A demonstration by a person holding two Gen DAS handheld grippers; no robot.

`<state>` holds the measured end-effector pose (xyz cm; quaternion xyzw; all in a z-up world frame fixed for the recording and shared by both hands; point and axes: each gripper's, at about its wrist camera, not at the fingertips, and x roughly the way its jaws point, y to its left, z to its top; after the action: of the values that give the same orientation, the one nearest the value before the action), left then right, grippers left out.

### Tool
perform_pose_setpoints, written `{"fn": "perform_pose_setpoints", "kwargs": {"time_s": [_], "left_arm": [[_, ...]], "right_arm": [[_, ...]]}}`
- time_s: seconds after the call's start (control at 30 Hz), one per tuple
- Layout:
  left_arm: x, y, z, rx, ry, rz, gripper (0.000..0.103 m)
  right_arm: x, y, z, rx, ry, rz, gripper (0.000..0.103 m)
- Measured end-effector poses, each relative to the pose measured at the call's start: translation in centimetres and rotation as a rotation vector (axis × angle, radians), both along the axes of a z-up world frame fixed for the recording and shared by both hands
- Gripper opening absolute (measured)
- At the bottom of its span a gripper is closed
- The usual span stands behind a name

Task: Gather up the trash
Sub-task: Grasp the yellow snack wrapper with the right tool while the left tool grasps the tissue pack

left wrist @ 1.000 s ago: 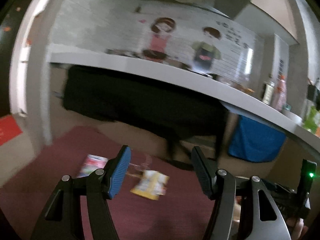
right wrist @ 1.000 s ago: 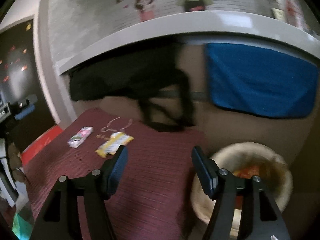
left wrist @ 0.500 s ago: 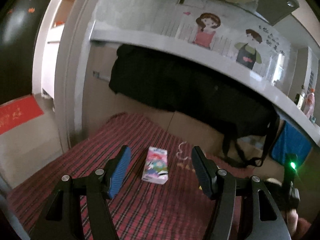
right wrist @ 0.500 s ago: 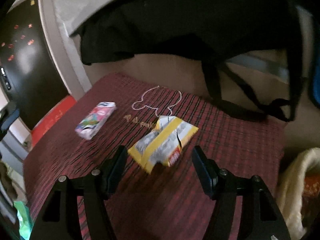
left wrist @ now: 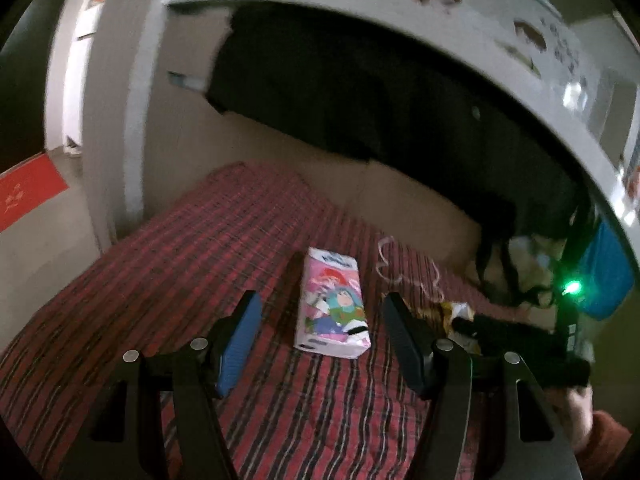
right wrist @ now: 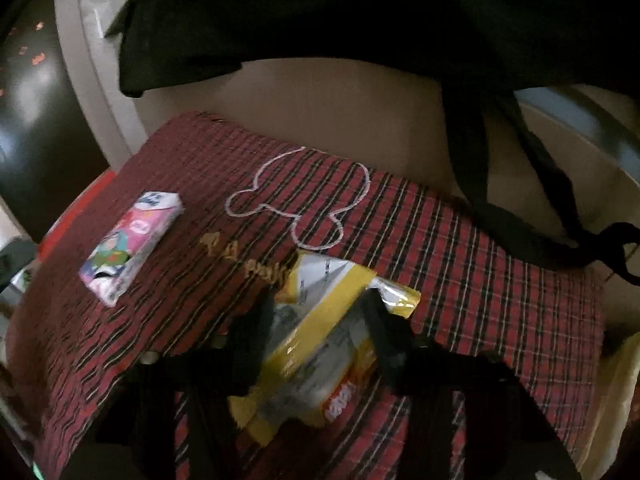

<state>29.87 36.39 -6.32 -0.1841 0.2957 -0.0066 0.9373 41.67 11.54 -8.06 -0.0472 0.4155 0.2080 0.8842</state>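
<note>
A pink cartoon-printed tissue packet (left wrist: 334, 306) lies on the red plaid mat (left wrist: 180, 264). My left gripper (left wrist: 322, 332) is open, its jaws on either side of the packet's near end, not touching it. The packet also shows in the right wrist view (right wrist: 130, 246), to the left. A yellow and silver snack wrapper (right wrist: 320, 344) lies on the mat (right wrist: 480, 280). My right gripper (right wrist: 318, 322) is open and straddles the wrapper, low over it. The right gripper appears in the left wrist view (left wrist: 516, 340) at the right.
A black bag (right wrist: 360, 20) hangs from a white shelf (left wrist: 400, 28) above the mat, its straps (right wrist: 540, 216) trailing on the floor. A cream basket rim (right wrist: 618, 400) sits at the right edge. A red floor mat (left wrist: 24, 192) lies far left.
Both grippers have dropped lower and moved forward. The left one now straddles the tissue packet and the right one now straddles the yellow wrapper. Both stay open.
</note>
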Motion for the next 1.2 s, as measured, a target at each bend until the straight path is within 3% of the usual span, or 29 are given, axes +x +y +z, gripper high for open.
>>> {"fn": "perform_pose_setpoints", "kwargs": {"time_s": [0.07,0.2,0.37,0.57,0.63,0.77,0.83,0.87,0.9,1.2], "left_arm": [[1.5,-0.9,-0.6,0.010,0.031,-0.027,0.064],[4.5,-2.5,-1.6,0.055,0.078,-0.029,0.064],[7.7,-3.2,-2.8,0.099,0.153,0.004,0.064],[8.7,-2.8,-3.6,0.097,0.216,0.058,0.063],[8.6,-2.6,-3.8,0.076,0.240,0.070,0.053],[7.5,-2.7,-3.1,0.073,0.232,0.084,0.046],[5.8,-2.9,-2.3,0.055,0.204,0.077,0.044],[5.1,-3.0,-2.0,0.049,0.193,0.074,0.044],[4.2,-3.1,-1.8,0.043,0.184,0.073,0.044],[-6.9,-4.8,0.9,-0.020,0.048,0.086,0.044]], "right_arm": [[-0.9,-0.6,0.2,0.010,0.001,0.029,0.025],[-3.1,-1.8,0.3,0.024,0.008,0.063,0.018],[-5.8,-3.7,0.7,0.048,0.013,0.086,0.017],[-8.3,-6.1,0.5,0.078,0.034,0.096,0.017],[-9.0,-6.6,0.2,0.088,0.035,0.101,0.017],[-9.7,-7.5,0.2,0.108,0.006,0.118,0.018],[-10.0,-7.8,0.7,0.112,-0.029,0.116,0.037],[-10.0,-7.8,0.8,0.108,-0.040,0.120,0.062],[-9.9,-7.7,1.0,0.105,-0.055,0.126,0.070],[-6.7,-3.6,-0.3,-0.048,-0.067,0.180,0.068]]}}
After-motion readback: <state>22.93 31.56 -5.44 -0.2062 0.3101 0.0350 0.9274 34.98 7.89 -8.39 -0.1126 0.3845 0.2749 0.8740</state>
